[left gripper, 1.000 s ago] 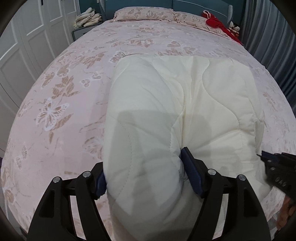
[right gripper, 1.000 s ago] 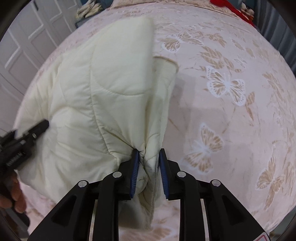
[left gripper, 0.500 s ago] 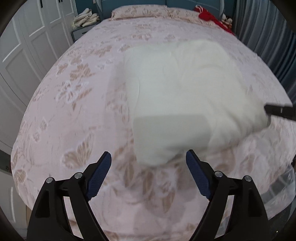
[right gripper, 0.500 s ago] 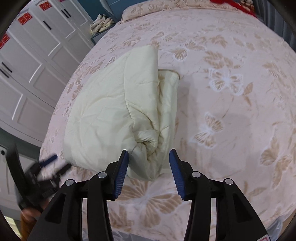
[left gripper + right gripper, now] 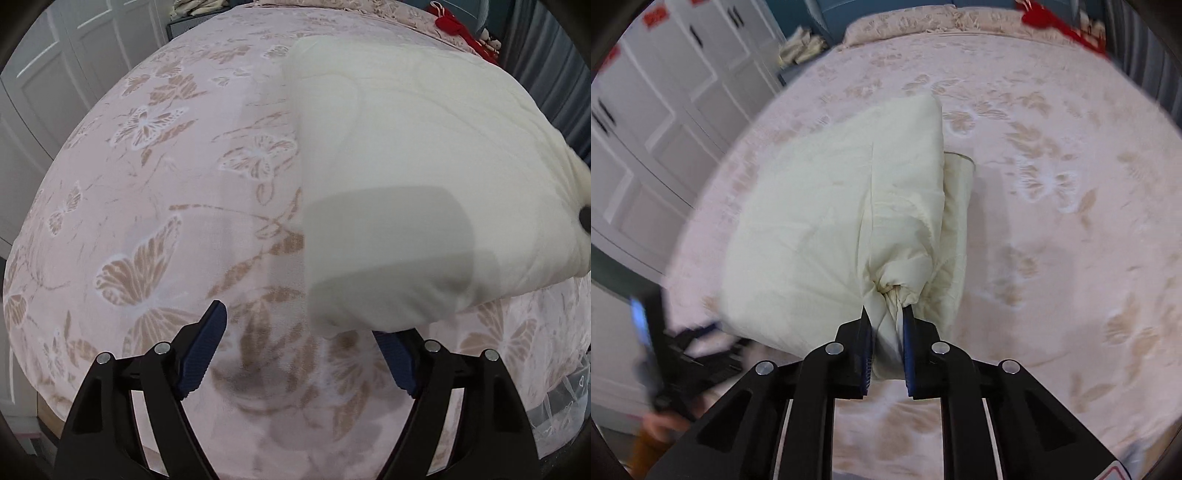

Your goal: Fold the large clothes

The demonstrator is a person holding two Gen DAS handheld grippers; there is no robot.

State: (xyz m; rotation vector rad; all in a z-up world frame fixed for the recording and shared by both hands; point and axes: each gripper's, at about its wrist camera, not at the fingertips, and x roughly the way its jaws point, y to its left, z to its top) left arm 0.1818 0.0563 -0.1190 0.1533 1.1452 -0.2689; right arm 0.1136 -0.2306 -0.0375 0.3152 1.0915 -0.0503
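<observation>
A cream quilted garment (image 5: 834, 221), folded into a thick bundle, lies on a bed (image 5: 1052, 258) covered by a pink spread printed with tan and white butterflies; the bundle sits on the near part of the bed, toward its left side in the right wrist view. The right gripper (image 5: 886, 328) has its blue-padded jaws drawn close together on a gathered, puckered corner of the garment at the bundle's near edge, the cloth pinched between the pads; a narrower folded layer shows along the bundle's right side. The left gripper (image 5: 303, 332) stands wide open with nothing between its jaws; its left pad is over bare bedspread, and its right pad is partly hidden under the overhanging near corner of the garment (image 5: 406, 166), so contact there cannot be judged. In the left wrist view the garment fills the upper right, its near corner shaded and blurred. In the right wrist view the left gripper (image 5: 701, 347) appears blurred at lower left, just beside the bundle's near left corner. White panelled wardrobe doors (image 5: 657, 122) stand left of the bed; a red cloth (image 5: 458, 29) lies at the far right near the pillow (image 5: 923, 18); folded pale items (image 5: 803, 46) rest on a stand by the headboard.
</observation>
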